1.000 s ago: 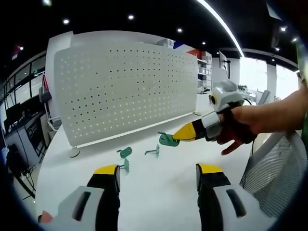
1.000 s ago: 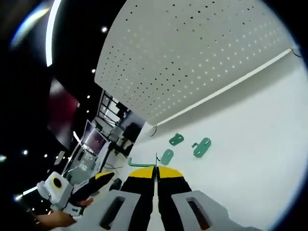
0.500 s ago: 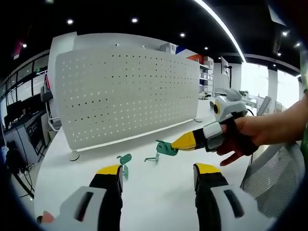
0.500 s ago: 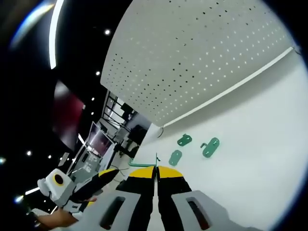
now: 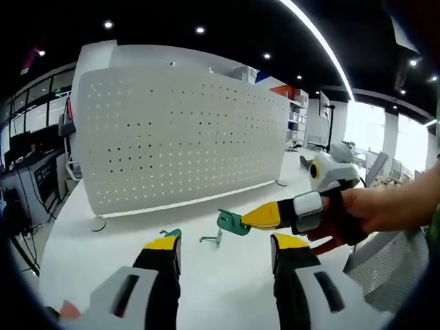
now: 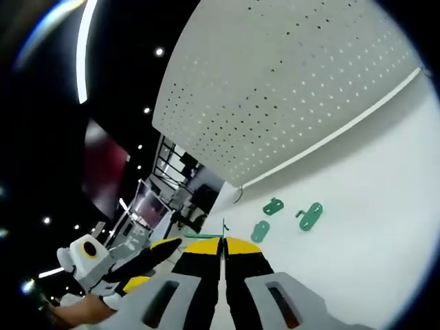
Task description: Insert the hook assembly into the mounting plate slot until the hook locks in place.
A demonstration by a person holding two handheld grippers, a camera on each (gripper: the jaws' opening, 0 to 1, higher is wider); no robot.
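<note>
From my left gripper view the room is brightly and evenly lit: a long ceiling light strip (image 5: 323,41) curves overhead, small round spotlights (image 5: 199,30) dot the dark ceiling, and daylight from the windows (image 5: 402,141) at the right blows out to white. The white perforated panel (image 5: 179,130) and the white table (image 5: 227,282) show only soft, faint shadows. Fisheye distortion bends the panel's edges, and things smear toward the rim. In my right gripper view the strip (image 6: 84,48) glares at upper left, the far office behind is dim and blurred
</note>
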